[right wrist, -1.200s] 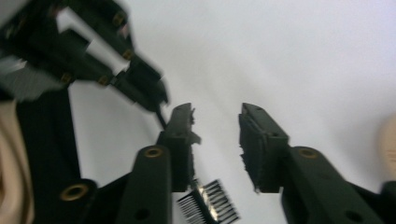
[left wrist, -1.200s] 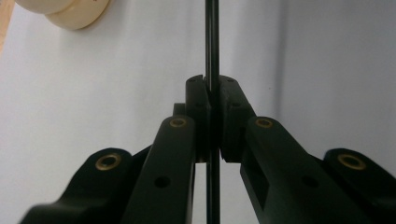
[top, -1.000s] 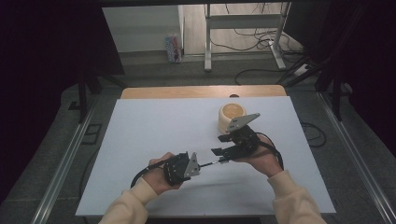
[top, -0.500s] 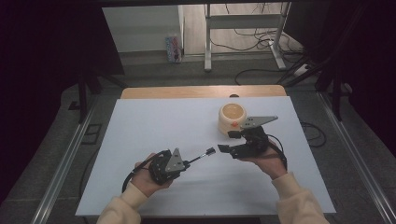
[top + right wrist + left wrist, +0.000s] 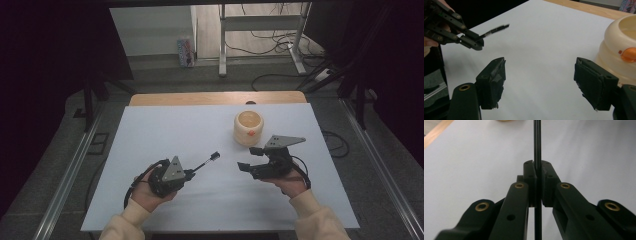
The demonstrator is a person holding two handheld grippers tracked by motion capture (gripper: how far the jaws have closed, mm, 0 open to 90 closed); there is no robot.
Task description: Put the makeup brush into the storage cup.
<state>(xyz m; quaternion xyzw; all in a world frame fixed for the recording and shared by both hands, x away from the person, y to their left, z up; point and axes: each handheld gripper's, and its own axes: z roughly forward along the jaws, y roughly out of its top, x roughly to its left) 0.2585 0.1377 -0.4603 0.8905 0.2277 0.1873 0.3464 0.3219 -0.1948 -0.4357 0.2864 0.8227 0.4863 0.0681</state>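
Left gripper point(image 5: 192, 172), black two-jaw tool with a grey three-cornered plate, in the person's left hand point(image 5: 150, 192) at the near left of the white table sheet point(image 5: 165, 130): jaws clamped on a thin black rod with a small blocky black tip point(image 5: 207, 161). Rod runs out from between the pads toward the table's middle, tip raised and pointing at the right gripper; in the left gripper view it passes straight up between the closed pads point(image 5: 537, 145).

Right gripper point(image 5: 248, 161), same make, in the right hand point(image 5: 290, 182) at the near right: jaws wide apart, having just been opening, nothing between them. Rod tip lies well apart from these jaws, to their left.

Cream ribbed plastic pot with an orange round mark on its side point(image 5: 249, 128): stands upright just beyond the right gripper, on the sheet.

Bare wooden table edge point(image 5: 215, 98): beyond the sheet.

Writing: none legible on any item.
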